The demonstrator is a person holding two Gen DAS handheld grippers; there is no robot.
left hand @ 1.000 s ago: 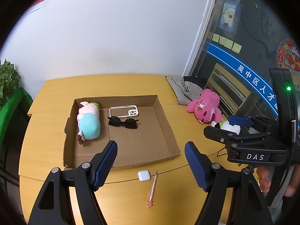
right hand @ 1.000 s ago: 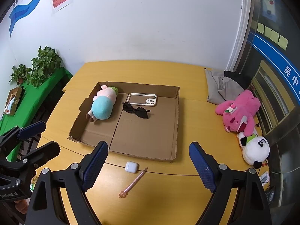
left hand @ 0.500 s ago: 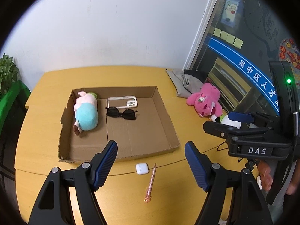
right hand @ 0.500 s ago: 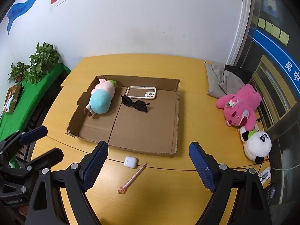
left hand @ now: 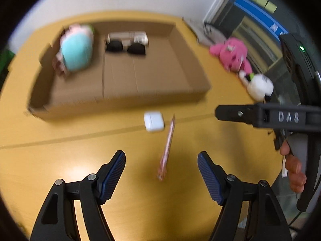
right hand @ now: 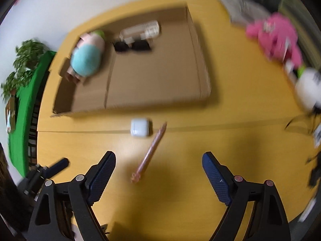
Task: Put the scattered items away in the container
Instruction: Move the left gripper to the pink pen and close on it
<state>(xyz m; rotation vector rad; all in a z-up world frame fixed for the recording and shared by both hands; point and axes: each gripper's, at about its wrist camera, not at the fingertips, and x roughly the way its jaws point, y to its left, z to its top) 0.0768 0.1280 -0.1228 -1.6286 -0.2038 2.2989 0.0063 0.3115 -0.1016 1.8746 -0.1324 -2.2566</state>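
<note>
A shallow cardboard box lies open-topped on the yellow desk, toward its far edge. Inside, a pink and light-blue plush toy lies along the box's left wall, and a phone in a pale case sits against the far wall with black sunglasses just in front of it, touching or nearly so; motion blur makes the contact hard to judge. The near and right parts of the box floor are bare.

Outside the box, a small white earbud case rests on the desk just beyond the box's near wall, and a pink pen lies just beside it on its right, running toward the desk's near edge.

The left gripper has its jaws wide apart and holds nothing; the pen's near end lies on the desk between its blue pads, clear of both. The right gripper is likewise spread wide and empty, with the pen's near end between its fingers.

A pink plush and a white panda plush sit by the desk's right edge, well apart from the box. The desk surface around the pen and case is open on the left and near sides.
</note>
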